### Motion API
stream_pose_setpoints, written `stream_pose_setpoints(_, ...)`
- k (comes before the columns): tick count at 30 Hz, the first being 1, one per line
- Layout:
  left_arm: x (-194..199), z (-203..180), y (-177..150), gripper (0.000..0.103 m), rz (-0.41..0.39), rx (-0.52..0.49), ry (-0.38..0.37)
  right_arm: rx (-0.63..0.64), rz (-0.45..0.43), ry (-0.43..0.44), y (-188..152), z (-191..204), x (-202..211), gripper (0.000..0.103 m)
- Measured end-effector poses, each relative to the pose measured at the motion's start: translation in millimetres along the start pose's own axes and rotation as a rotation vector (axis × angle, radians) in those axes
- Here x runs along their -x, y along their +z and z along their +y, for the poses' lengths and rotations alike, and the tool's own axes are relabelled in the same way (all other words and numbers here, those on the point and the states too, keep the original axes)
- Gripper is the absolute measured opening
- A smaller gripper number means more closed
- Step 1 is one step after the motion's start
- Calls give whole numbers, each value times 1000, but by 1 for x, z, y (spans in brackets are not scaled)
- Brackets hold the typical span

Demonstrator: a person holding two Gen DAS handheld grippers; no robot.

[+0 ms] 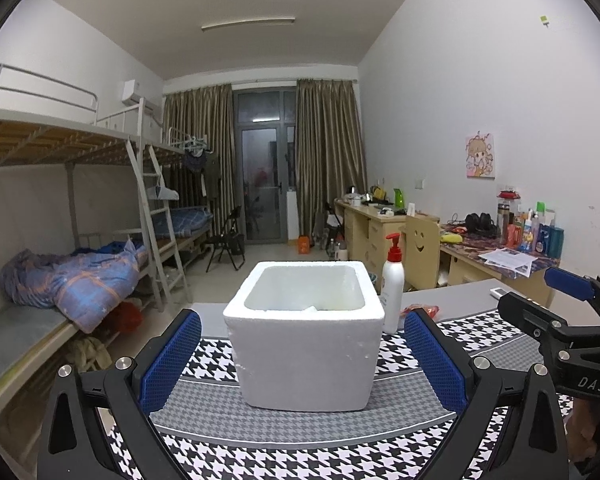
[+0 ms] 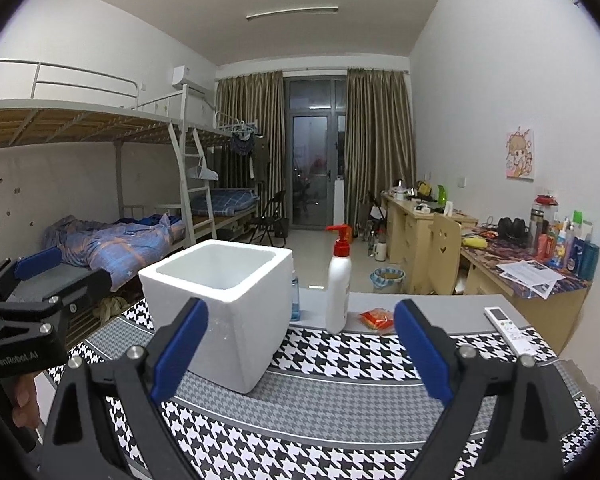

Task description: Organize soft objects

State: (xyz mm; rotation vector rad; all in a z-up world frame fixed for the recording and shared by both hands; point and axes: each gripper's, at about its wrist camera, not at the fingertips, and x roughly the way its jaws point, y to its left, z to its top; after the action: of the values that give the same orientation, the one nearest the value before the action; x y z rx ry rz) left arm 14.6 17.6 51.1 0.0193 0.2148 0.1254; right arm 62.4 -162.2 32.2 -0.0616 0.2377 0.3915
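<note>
A white foam box [image 1: 304, 340] stands open-topped on the houndstooth mat [image 1: 300, 436]. My left gripper [image 1: 302, 316] is open, its blue pads on either side of the box's near face without touching it. In the right wrist view the box [image 2: 220, 308] sits left of centre, and my right gripper [image 2: 300, 306] is open and holds nothing, with its left pad in front of the box's corner. A small orange-red packet [image 2: 377, 317] lies on the grey table past the mat, beside the lotion bottle. What lies inside the box is mostly hidden.
A white lotion bottle with a red pump [image 2: 339, 288] stands right of the box. A white remote [image 2: 508, 326] lies at the table's right edge. Something bluish and clear [image 2: 295, 300] shows behind the box. Bunk beds stand to the left, desks to the right.
</note>
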Motion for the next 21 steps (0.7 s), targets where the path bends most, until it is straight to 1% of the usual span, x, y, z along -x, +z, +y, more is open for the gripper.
stream_pose_setpoints(3, 2, -1, -2, 102, -7, 5, -3, 14, -8, -9, -3, 2, 3, 96)
stream_pose_setpoints(10, 2, 0, -10, 102, 4, 16, -15, 33, 0, -22, -10, 3, 6, 96)
stream_pose_setpoints(15, 5, -2, -19, 102, -12, 2, -2, 26, -13, -27, -18, 3, 8, 96)
stream_pose_setpoints(17, 6, -2, -23, 102, -19, 2, 12, 24, -22, -44, -23, 3, 10, 96)
stream_pose_setpoints(19, 6, -3, -26, 102, -23, -1, 21, 21, -15, -53, -25, 2, 8, 96)
stream_pose_setpoints(21, 5, -3, -29, 102, -16, 2, 14, 13, -4, -58, -28, 0, 6, 96)
